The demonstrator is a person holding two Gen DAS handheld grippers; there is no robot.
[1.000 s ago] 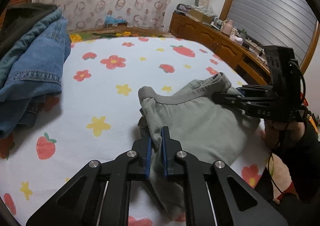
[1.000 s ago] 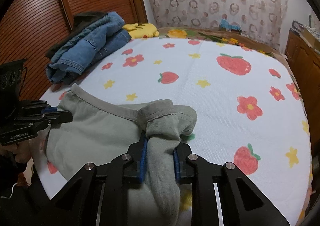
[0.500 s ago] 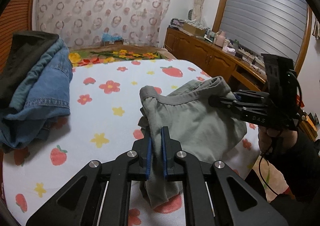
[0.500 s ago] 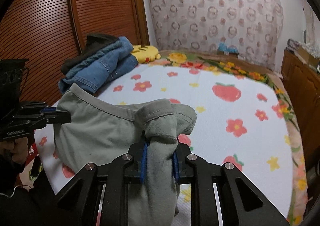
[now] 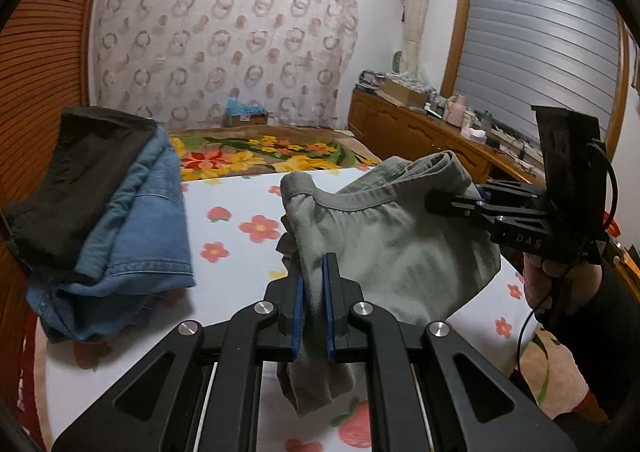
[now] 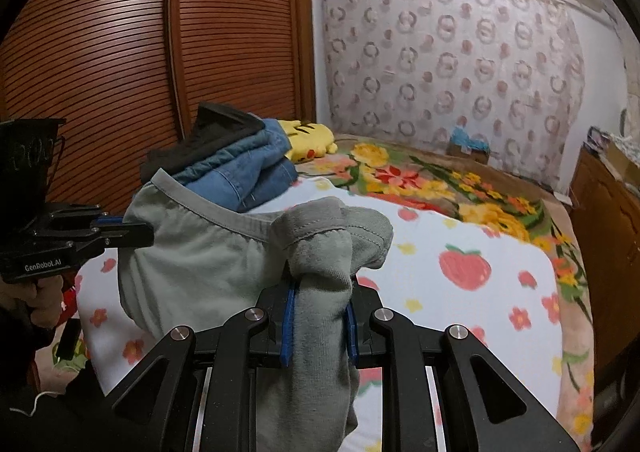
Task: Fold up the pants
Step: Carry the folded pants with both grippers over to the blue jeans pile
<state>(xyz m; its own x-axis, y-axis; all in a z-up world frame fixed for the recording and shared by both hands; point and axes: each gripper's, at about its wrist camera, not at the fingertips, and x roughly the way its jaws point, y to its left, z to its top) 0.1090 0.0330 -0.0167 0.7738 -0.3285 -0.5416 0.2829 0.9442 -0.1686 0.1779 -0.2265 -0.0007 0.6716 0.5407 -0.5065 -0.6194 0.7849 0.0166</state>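
now | left tool (image 5: 313,304) "genrobot.ai", clamps grey pants (image 5: 392,248) | right tool (image 6: 318,316) "das", clamps pants

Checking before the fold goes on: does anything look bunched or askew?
Yes. The grey-green pants hang between the left gripper and right gripper, the right end wadded thick, the waistband sagging unevenly.

Pants (image 5: 384,248) hang over the bed's (image 5: 240,211) near edge — stacked jeans (image 5: 136,236) left, dresser (image 5: 420,131) far right.
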